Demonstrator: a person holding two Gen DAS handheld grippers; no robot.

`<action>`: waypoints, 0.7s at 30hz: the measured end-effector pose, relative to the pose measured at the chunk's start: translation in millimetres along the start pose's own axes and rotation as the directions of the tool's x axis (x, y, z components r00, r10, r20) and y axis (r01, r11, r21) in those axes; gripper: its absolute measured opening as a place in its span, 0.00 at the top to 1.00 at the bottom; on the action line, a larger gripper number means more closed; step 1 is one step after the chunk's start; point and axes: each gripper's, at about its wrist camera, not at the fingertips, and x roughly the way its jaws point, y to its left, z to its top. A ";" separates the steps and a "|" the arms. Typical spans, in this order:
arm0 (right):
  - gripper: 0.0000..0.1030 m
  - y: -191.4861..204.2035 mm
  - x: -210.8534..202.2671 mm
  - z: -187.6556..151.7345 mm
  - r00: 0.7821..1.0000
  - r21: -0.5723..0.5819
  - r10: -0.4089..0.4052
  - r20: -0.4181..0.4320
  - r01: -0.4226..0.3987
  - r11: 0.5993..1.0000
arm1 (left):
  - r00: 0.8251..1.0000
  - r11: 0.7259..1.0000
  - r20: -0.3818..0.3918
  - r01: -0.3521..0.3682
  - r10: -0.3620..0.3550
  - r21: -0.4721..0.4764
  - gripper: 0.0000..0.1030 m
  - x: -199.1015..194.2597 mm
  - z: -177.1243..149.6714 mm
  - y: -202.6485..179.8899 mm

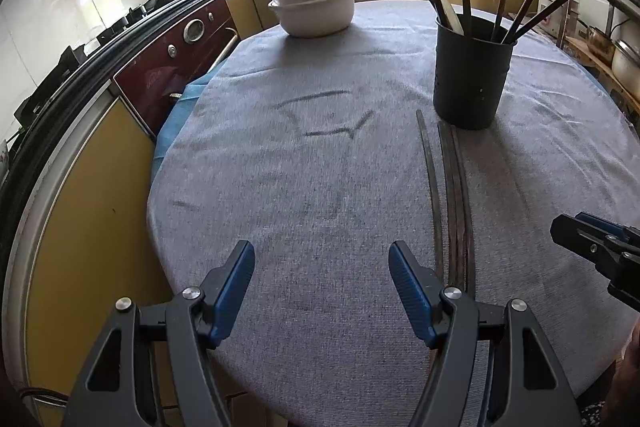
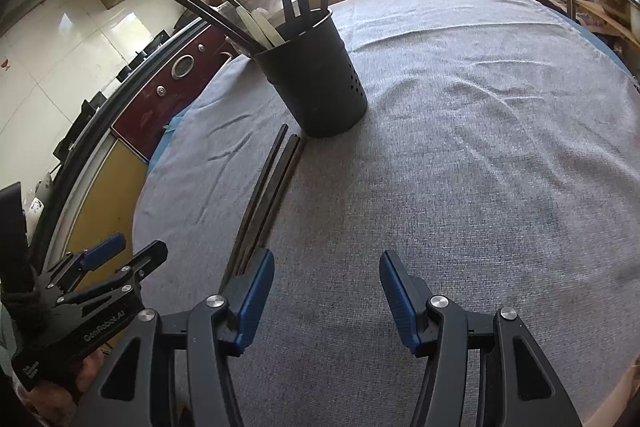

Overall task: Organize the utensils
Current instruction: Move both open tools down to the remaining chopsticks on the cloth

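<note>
Left tool (image 1: 322,269) sits low in the left wrist view, fingers apart over bare grey worktop (image 1: 312,167), gripping nothing. To its right, three dark chopsticks (image 1: 450,203) lie side by side, running from beside the tool's right finger up to the black holder (image 1: 470,75) at upper right, which stands upright with more sticks inside. Right tool (image 2: 326,281) is also spread and empty; the chopsticks' near ends pass behind its left finger (image 2: 256,291).

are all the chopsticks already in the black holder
No, three dark chopsticks lie flat on the grey tablecloth in front of the black holder, while others stand inside it.
</note>
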 end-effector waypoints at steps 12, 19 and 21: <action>0.44 1.2 4.4 -1.5 1.000 0.000 0.005 -0.012 -0.005 1.000 | 1.000 1.000 -0.015 0.001 -0.001 -0.007 0.32 5.6 -3.1 1.5; 0.44 4.0 5.5 -1.6 1.000 -0.007 0.005 -0.016 -0.005 1.000 | 1.000 1.000 -0.024 0.004 -0.004 -0.013 0.32 9.0 -5.3 3.5; 0.44 4.6 5.9 -1.8 1.000 -0.008 0.005 -0.017 -0.005 1.000 | 1.000 1.000 -0.027 0.005 -0.005 -0.014 0.32 9.7 -5.7 3.9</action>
